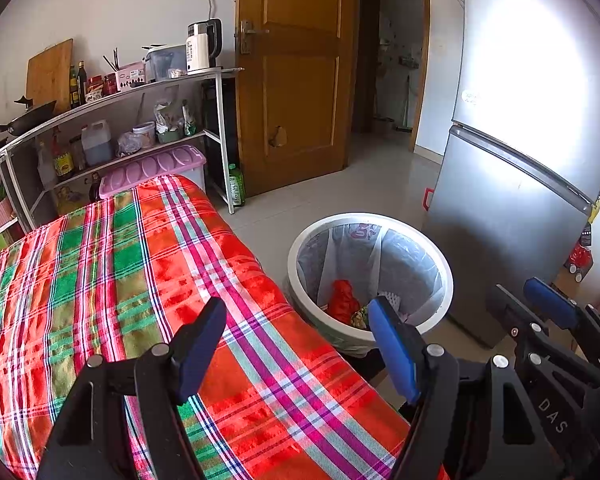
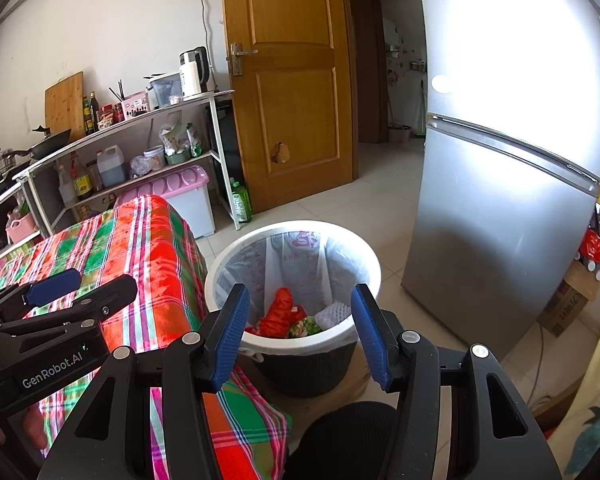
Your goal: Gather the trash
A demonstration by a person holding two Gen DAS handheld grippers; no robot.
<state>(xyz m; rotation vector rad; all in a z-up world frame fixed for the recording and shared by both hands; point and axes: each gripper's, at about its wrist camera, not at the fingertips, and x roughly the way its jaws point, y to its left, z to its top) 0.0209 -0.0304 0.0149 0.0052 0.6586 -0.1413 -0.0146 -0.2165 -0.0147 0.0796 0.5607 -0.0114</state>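
Observation:
A round trash bin (image 1: 440, 268) (image 2: 374, 268) with a white rim and a clear liner stands on the floor beside the table. Inside it lie a red bag (image 1: 342, 300) (image 2: 278, 312), a green-and-yellow wrapper (image 2: 304, 326) and a white foam net (image 2: 332, 314). My left gripper (image 1: 296, 344) hovers open over the plaid tablecloth (image 1: 140, 280) (image 2: 140, 256) near the table's right edge, nothing between its blue pads. My right gripper (image 2: 300, 332) is open just above the bin's near rim, also empty. Each gripper shows in the other's view: the right one (image 1: 540, 312), the left one (image 2: 64, 288).
A silver fridge (image 1: 520, 160) (image 2: 500, 200) stands right of the bin. A wooden door (image 1: 296, 80) (image 2: 292, 92) is behind, with a tiled floor and an open doorway. Shelving (image 1: 112, 128) with bottles, a kettle and a pink-lidded box sits at the back left. A cardboard box (image 2: 568, 304) is by the fridge.

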